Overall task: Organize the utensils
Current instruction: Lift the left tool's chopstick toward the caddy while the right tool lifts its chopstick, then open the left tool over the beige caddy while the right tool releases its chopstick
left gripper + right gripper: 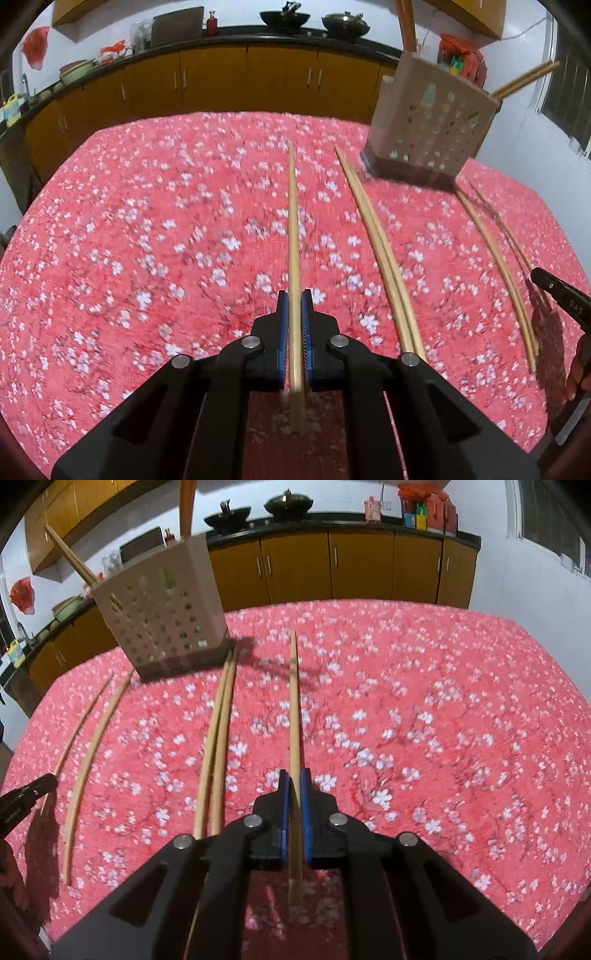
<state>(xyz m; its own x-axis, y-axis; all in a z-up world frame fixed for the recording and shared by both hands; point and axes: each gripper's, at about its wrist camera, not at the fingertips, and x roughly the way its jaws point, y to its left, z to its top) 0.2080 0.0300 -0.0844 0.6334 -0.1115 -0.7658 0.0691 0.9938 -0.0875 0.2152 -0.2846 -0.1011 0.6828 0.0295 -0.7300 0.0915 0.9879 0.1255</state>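
Observation:
My left gripper (294, 297) is shut on a wooden chopstick (293, 229) that points forward over the pink floral tablecloth (147, 240). My right gripper (294, 777) is shut on another chopstick (294, 709) the same way. A pair of chopsticks (380, 254) lies on the cloth between the grippers, also in the right wrist view (218, 746). Two more chopsticks (498, 266) lie apart, also in the right wrist view (88, 746). A beige perforated utensil holder (428, 122) stands at the far side with chopsticks in it, also in the right wrist view (162, 609).
Brown kitchen cabinets (221, 77) with woks on the dark counter run behind the table. The right gripper's tip (561, 295) shows at the right edge of the left wrist view; the left gripper's tip (26, 797) shows at the left edge of the right wrist view.

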